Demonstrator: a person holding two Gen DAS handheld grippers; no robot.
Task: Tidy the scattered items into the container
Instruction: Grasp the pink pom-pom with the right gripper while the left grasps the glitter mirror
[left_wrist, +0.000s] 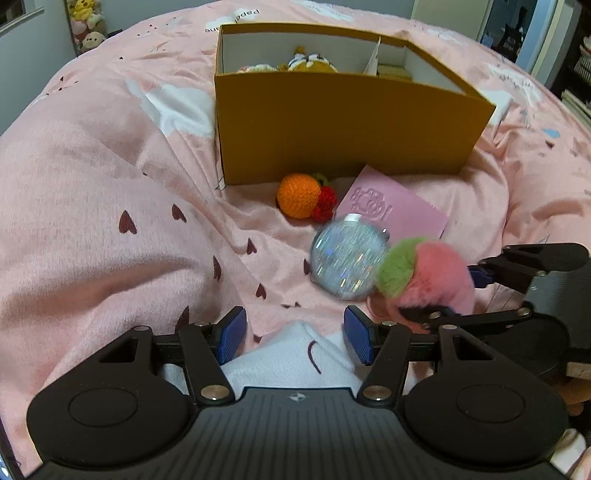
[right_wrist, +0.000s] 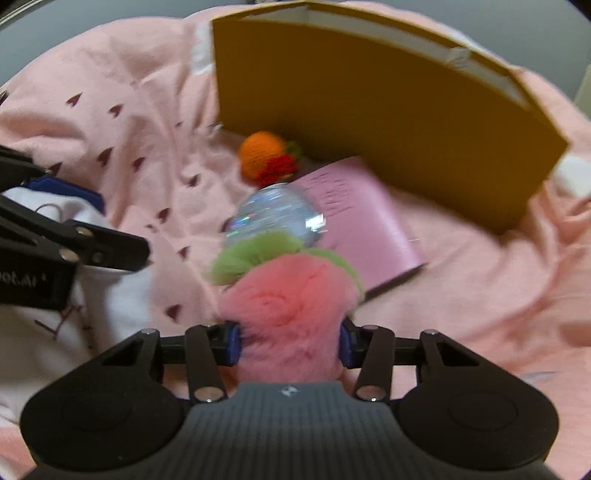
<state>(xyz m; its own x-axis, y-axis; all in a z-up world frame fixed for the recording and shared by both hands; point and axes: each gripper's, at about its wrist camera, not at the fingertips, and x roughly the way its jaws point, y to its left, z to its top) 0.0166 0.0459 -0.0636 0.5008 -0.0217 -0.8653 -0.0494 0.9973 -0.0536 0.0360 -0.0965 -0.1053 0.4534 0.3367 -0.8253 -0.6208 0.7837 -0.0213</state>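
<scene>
A: Left wrist view first, biggest down: the pink heart-print bedspread (left_wrist: 110, 192), then the mustard cardboard box with white lining (left_wrist: 332, 125), which already holds some plush toys.

B: And the right claw (right_wrist: 290, 341)?

A: Clenched on the fluffy pink pom-pom with a green tuft (right_wrist: 288, 295). A glittery clear ball (right_wrist: 273, 214) sits right against the tuft, possibly attached.

B: So it may swing or snag?

A: I'd think so; the fur is soft, so the grip could slip on the way up to the box.

B: Left claw (left_wrist: 295, 334)?

A: Released, over a white patch of the spread. The flat pink card (left_wrist: 391, 206) and the crocheted orange ball with red trim (left_wrist: 303, 195) lie just before the box wall, beneath any path to it.
</scene>
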